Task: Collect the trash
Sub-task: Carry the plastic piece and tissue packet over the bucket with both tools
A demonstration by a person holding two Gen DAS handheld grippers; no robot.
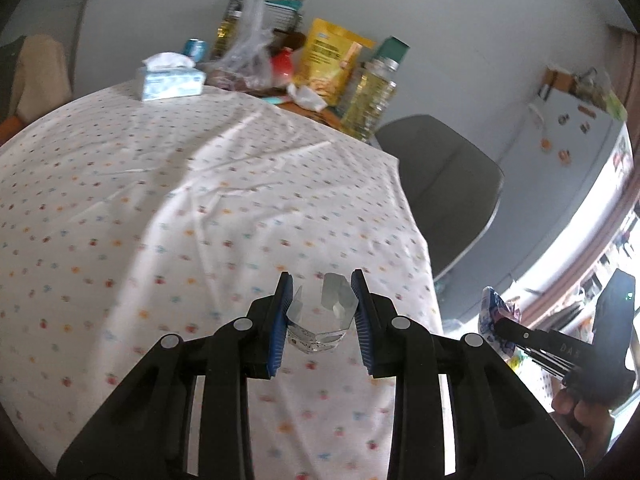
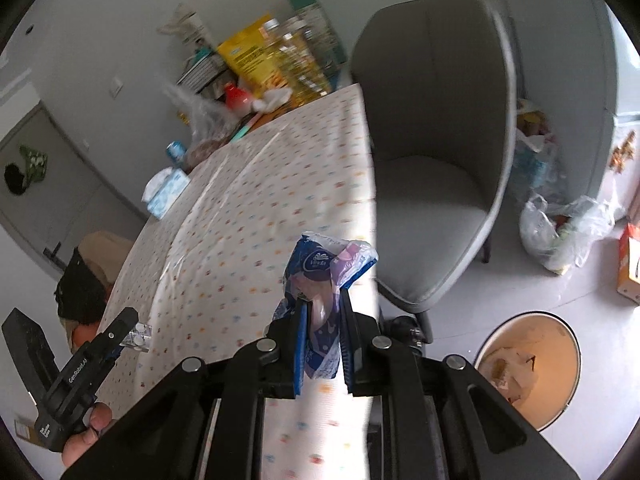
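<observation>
Left gripper (image 1: 322, 316): you pinch a clear blister pack (image 1: 320, 314) above the table (image 1: 160, 200), lifted for binning.
Right gripper (image 2: 323, 344): you clamp a blue wrapper (image 2: 324, 280); "Vinda" legible.
Bin (image 2: 528, 364): open, at 4 o'clock in the right view, on the floor by the chair (image 2: 432, 152).
Far edge: tissue box (image 1: 172, 80), yellow bag (image 1: 328, 60), print unreadable.

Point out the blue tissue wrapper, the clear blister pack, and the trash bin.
blue tissue wrapper (image 2: 320, 276): right wrist view, crumpled middle above the fingers.
clear blister pack (image 1: 322, 312): left wrist view, centre of the clear plastic.
trash bin (image 2: 570, 380): right wrist view, bare inner wall at right.
</observation>
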